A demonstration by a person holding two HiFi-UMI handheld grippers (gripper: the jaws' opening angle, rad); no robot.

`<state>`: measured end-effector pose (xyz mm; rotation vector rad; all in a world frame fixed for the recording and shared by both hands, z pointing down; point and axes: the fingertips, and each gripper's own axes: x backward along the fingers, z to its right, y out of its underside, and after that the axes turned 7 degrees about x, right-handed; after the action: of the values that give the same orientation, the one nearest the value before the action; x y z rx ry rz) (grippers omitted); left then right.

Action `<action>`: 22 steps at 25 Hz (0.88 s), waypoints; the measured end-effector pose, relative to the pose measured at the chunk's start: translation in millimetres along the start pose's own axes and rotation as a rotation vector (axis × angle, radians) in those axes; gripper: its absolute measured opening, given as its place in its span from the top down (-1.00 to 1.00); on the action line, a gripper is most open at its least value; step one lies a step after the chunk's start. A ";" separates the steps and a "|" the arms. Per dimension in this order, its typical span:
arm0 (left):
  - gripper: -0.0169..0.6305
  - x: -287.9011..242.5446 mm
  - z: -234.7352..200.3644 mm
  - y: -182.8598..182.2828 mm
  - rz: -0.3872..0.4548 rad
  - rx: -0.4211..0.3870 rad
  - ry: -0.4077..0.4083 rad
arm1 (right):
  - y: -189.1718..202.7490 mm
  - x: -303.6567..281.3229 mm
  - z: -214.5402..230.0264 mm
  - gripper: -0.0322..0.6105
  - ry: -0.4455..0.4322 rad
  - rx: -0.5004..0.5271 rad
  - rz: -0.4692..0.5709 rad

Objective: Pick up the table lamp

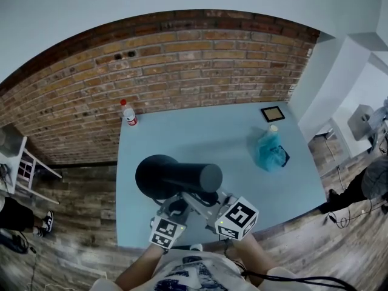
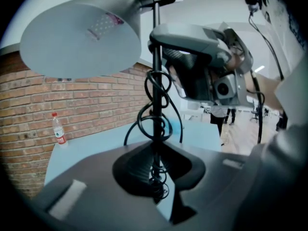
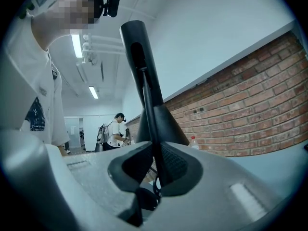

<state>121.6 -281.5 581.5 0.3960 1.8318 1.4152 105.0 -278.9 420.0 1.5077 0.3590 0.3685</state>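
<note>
The black table lamp stands over the near part of the blue table, and its wide shade hides its base from the head view. In the left gripper view the shade is at the upper left, and a black cord coils round the thin stem. My left gripper is shut on that stem low down. My right gripper is shut on the stem from the other side, and its body shows in the left gripper view. Both grippers meet under the shade.
A water bottle stands at the table's far left corner by the brick wall. A blue plastic bag and a small framed square lie at the right. A white chair stands left of the table.
</note>
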 end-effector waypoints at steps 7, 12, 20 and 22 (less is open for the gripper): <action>0.83 1.5 -1.2 -22.1 0.017 -0.016 0.013 | -21.1 1.6 8.9 0.77 0.005 0.009 0.017; 0.83 0.9 -1.0 -33.5 0.022 -0.029 0.024 | -31.8 2.7 10.3 0.77 0.003 0.031 0.033; 0.83 0.3 -2.0 -43.7 0.021 -0.044 0.020 | -40.9 3.4 13.5 0.78 -0.007 0.053 0.045; 0.83 0.2 -4.6 -45.6 0.018 -0.045 0.020 | -42.2 1.7 15.7 0.78 -0.004 0.052 0.049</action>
<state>127.5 -299.7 539.9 0.3774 1.8126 1.4746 114.1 -293.4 378.3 1.5702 0.3306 0.3975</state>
